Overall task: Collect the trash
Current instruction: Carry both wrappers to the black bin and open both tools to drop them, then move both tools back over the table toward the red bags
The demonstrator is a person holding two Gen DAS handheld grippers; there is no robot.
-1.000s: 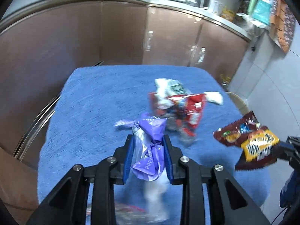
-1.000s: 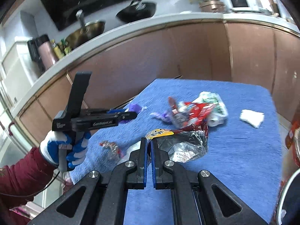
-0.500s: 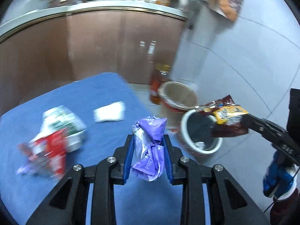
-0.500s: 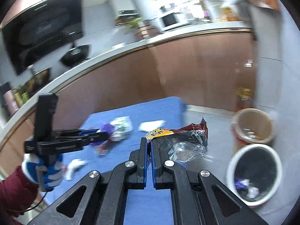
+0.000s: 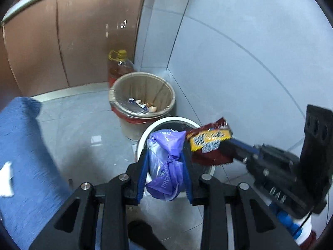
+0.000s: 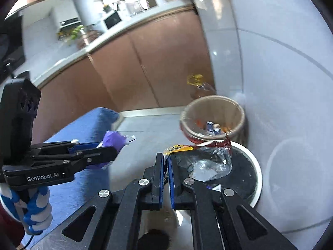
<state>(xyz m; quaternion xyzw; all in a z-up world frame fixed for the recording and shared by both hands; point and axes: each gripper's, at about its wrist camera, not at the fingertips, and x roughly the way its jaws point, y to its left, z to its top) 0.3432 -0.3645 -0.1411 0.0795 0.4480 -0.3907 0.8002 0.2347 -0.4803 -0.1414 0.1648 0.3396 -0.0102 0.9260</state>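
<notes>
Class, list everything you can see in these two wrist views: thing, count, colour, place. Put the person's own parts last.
Purple wrapper: one, purple, clamped in left hand-held gripper.
Snack packet: one, maroon and yellow, clamped in right hand-held gripper.
White bin: one, white rim, dark inside, floor under the packet.
Lined bin: one, beige liner, behind white bin.
Oil bottle: one, yellow cap, by cabinets.
Blue cloth: one, left.
Left hand-held gripper: black.
Right hand-held gripper: black.
Gloved hand: blue-white.

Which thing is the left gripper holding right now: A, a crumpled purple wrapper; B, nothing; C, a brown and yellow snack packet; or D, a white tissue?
A: in the left wrist view the left gripper has its blue pads pressed on a crumpled purple wrapper, while the brown and yellow snack packet is in the right gripper.
</notes>
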